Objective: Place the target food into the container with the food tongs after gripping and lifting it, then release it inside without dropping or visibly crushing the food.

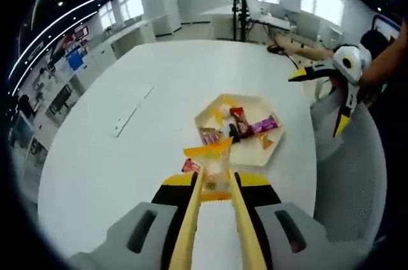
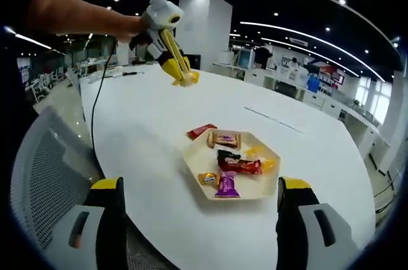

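Left claw pinching a wrapped snack above the surface

Left claw (image 1: 215, 184) is gripping yellow tongs (image 1: 191, 225), whose tips are pinching an orange-wrapped snack (image 1: 213, 167) raised over the white surface (image 1: 115, 155), near the tray. Beige tray (image 2: 255, 190) is holding several wrapped candies; a red packet (image 2: 201, 131) is lying just beside it. Right claw (image 2: 197, 203) is spreading wide, holding nothing.

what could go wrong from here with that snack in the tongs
The left gripper pinches the yellow snack packet near the tong tips, high above the table, so it could slip out. The tray already holds several snacks, so a short release could land by the red packet outside it.
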A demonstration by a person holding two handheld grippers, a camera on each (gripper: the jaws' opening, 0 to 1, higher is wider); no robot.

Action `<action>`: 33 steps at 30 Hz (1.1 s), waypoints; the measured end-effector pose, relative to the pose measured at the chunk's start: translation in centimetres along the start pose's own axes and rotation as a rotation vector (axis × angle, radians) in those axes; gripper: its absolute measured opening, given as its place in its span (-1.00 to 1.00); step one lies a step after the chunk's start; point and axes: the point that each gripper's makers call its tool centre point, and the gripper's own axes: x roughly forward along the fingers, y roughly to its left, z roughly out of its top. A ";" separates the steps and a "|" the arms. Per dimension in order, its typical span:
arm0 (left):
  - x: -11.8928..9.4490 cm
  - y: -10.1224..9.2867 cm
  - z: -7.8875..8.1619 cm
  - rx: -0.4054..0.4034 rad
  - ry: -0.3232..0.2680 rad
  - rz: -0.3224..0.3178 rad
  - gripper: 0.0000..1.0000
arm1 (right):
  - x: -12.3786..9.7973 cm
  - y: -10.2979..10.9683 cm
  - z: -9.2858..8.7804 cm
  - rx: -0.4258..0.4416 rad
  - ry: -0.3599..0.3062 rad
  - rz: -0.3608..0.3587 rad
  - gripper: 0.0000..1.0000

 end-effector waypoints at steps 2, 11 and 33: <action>-0.3 0.1 0.3 -0.001 -0.004 0.004 -0.62 | -0.1 0.0 0.1 0.002 -0.003 -0.002 0.96; -1.0 0.7 1.0 -0.006 -0.012 0.016 -0.62 | -0.1 -0.1 0.2 0.000 -0.009 -0.006 0.96; 0.6 -0.7 2.9 0.011 -0.015 -0.004 -0.62 | -0.3 -0.5 0.5 0.015 -0.025 -0.022 0.95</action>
